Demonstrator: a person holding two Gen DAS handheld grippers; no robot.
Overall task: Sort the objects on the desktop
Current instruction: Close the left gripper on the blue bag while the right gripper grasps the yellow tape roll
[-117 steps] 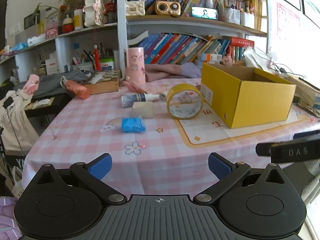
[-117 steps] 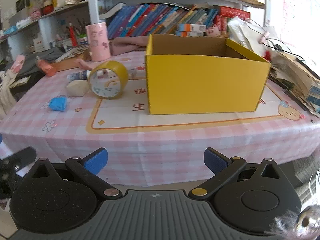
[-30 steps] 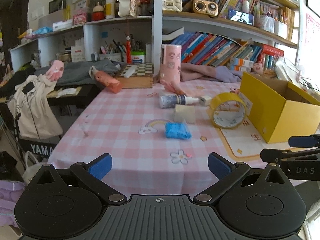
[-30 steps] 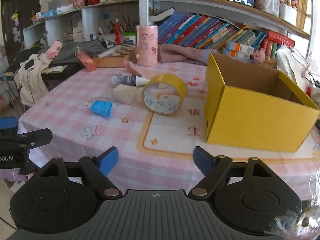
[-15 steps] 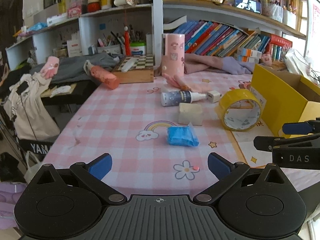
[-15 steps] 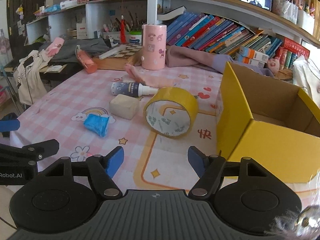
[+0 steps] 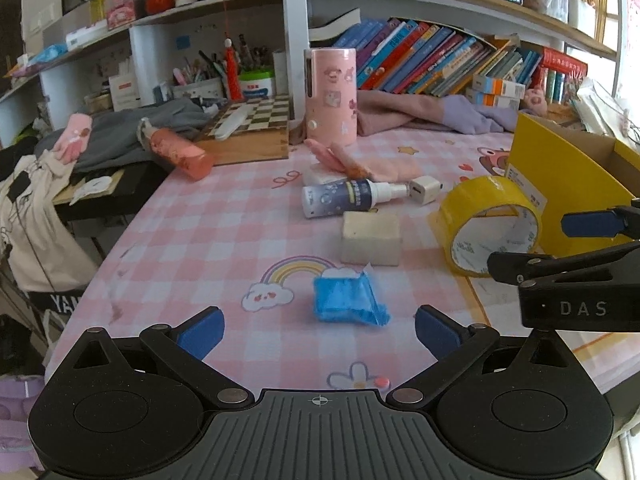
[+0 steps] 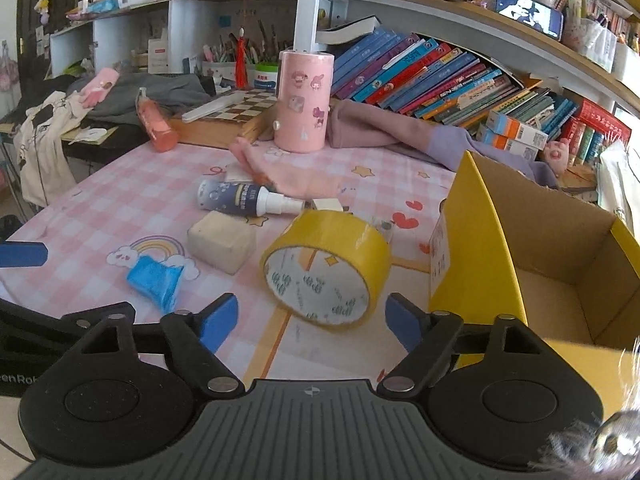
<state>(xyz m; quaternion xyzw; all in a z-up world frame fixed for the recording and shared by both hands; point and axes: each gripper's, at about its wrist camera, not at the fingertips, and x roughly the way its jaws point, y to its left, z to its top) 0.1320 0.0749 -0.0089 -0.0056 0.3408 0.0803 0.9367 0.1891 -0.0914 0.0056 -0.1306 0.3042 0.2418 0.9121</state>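
Sorting looks barely begun: on the pink checked tabletop, from left to right, the blue crumpled packet, pale block, spray bottle, white charger plug and roll of yellow tape all lie loose. The left claw stands apart and empty just near of the packet, while the right claw is opening, empty, just short of the tape. At far right, what shows of the yellow cardboard box holds nothing.

- Bright daylight enters from the right, overexposing that edge.
- Fisheye distortion bends the white shelf boards.
- Soft shadows; focus stays mostly sharp.
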